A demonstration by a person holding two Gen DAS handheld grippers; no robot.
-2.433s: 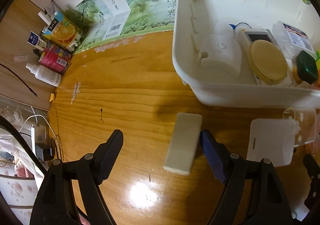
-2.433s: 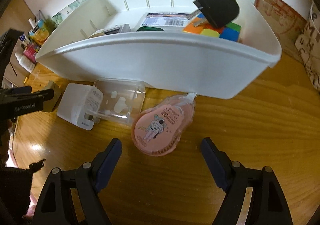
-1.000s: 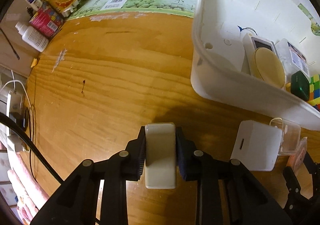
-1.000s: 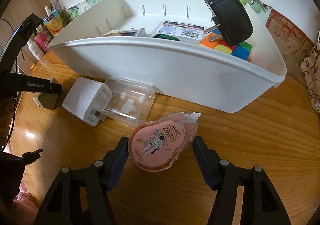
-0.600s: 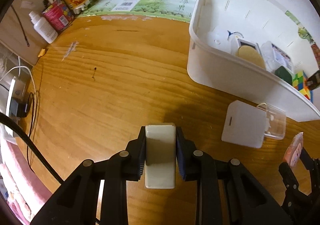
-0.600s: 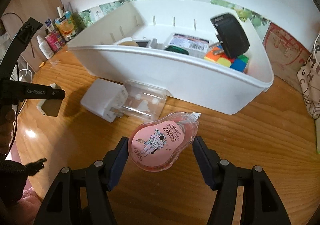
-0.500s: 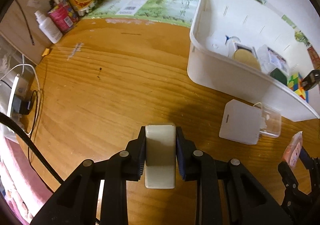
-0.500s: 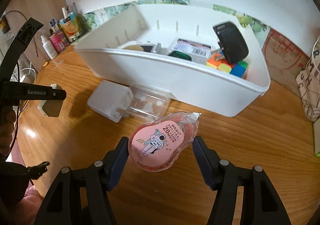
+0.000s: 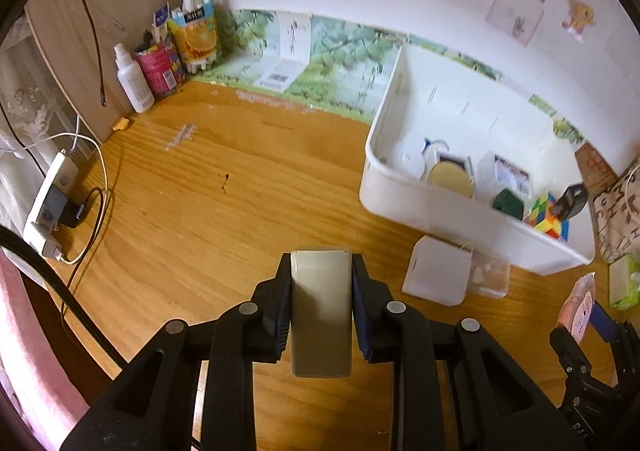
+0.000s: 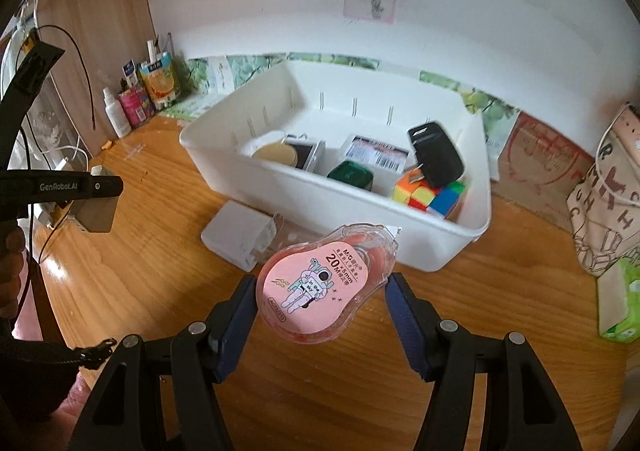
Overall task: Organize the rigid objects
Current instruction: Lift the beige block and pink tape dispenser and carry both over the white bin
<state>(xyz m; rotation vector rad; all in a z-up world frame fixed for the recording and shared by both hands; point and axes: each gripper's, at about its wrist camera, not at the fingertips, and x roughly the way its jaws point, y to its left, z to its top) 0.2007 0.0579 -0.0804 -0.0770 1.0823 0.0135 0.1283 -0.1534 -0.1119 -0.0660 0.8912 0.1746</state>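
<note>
Holding: left gripper point(image 9: 321, 293) is clamped on a cream block point(image 9: 321, 307), raised above the table point(image 9: 192, 219); in the right view the same block point(image 10: 96, 214) hangs clear of the wood.
Right side: right gripper point(image 10: 320, 301) pinches a pink tape dispenser point(image 10: 320, 287) by its sides, lifted, just in front of the bin's near wall.
Bin: white bin point(image 10: 400, 239) sits toward the back-right of the table; near wall lies btwn both held things and the inside.
In bin: round tan disc point(image 10: 276, 155), dark green box point(image 10: 352, 175), barcode pack point(image 10: 376, 151), colour cube point(image 10: 430, 197) w/ a black plug point(image 10: 436, 161) leaning on top.
On table: white charger point(image 9: 438, 275) w/ a clear case point(image 9: 490, 277) touching it, both just outside the bin's near wall.
Far-left corner: white bottle point(image 9: 132, 81), pink can point(image 9: 160, 69), juice carton point(image 9: 196, 39).
Left edge: power strip point(image 9: 50, 197) w/ cables.
Right edge: green tissue pack point(image 10: 620, 301), printed bag point(image 10: 608, 211).
</note>
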